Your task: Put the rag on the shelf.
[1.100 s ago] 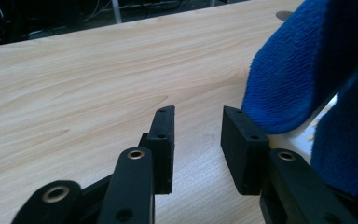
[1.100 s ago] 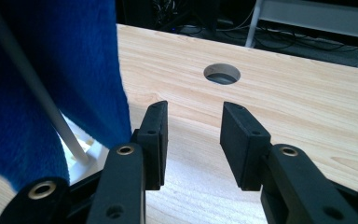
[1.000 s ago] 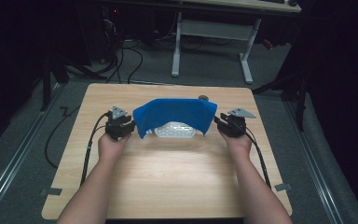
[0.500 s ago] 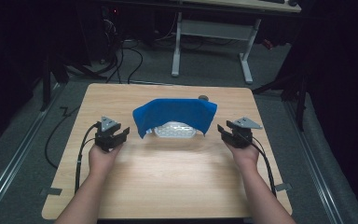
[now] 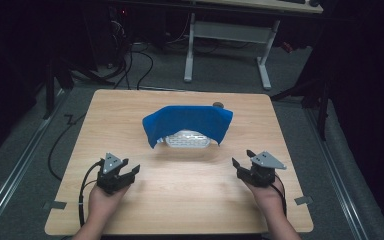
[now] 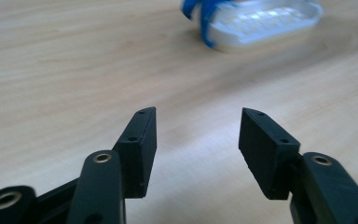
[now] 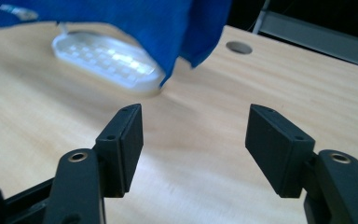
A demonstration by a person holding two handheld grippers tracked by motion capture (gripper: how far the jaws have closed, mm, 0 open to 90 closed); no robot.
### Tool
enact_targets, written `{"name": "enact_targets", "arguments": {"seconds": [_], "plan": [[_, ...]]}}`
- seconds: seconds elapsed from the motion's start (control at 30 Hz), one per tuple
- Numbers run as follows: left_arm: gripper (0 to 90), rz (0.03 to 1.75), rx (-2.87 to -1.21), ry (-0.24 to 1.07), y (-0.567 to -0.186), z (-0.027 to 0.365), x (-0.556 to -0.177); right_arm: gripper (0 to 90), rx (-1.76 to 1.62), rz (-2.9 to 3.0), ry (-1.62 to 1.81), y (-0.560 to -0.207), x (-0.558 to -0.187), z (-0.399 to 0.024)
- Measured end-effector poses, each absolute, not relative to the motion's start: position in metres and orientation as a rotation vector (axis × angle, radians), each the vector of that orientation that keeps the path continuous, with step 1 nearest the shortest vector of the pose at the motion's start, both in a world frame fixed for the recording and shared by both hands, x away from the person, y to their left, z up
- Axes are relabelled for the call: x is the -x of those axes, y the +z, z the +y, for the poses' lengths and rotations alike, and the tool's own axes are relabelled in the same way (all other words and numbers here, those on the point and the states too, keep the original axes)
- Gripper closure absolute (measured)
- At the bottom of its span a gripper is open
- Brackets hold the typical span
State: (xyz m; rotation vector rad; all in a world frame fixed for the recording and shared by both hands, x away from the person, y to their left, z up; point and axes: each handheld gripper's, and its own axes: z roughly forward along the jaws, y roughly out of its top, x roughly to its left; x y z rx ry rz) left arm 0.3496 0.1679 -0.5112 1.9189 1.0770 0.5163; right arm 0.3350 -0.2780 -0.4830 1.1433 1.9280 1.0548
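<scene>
A blue cloth (image 5: 190, 120) hangs draped over a white slotted basket (image 5: 187, 141) at the table's middle. My left gripper (image 5: 130, 166) is at the near left, well short of the cloth, and my right gripper (image 5: 242, 158) at the near right. Both have just been opening and stand open with nothing between their jaws. In the left gripper view, bare wood lies between the left gripper's (image 6: 198, 126) jaws, with the basket (image 6: 265, 23) and a cloth corner (image 6: 205, 9) far ahead. In the right gripper view, the right gripper (image 7: 196, 121) faces the cloth (image 7: 135, 18) and basket (image 7: 107, 58).
The wooden table (image 5: 190, 200) has a round cable hole (image 5: 218, 105) behind the cloth. Cables trail from each gripper over the near edge. A white desk frame (image 5: 225, 35) stands on the floor beyond the table. Dark surroundings flank both sides.
Both grippers have let go of the cloth's ends and drawn back toward the near edge, jaws spreading wider. The cloth stays draped over the basket.
</scene>
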Motion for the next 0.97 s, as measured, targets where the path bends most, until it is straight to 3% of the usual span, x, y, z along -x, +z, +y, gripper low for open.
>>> {"name": "enact_targets", "arguments": {"seconds": [0.23,0.43,0.5,0.57,0.7,0.97], "plan": [[39.0,1.030,-1.972,0.430,-0.518,0.125,-0.330,32.4,-1.159,1.992,1.076,-0.496,-0.305,-0.259],[39.0,0.893,-2.053,0.315,-0.527,0.068,-0.318,29.9,-1.148,2.059,1.079,-0.514,-0.293,-0.230],[38.4,0.806,-2.118,0.368,-0.526,0.060,-0.312,29.9,-1.072,2.124,1.067,-0.519,-0.292,-0.217],[38.2,0.771,-2.139,0.406,-0.526,0.061,-0.309,29.9,-1.015,2.159,1.074,-0.521,-0.292,-0.208],[38.5,0.837,-2.093,0.340,-0.527,0.075,-0.314,30.3,-0.986,2.190,1.062,-0.523,-0.293,-0.205],[38.4,0.900,-2.044,0.346,-0.527,0.086,-0.319,30.4,-1.036,2.170,1.072,-0.524,-0.296,-0.212]]}}
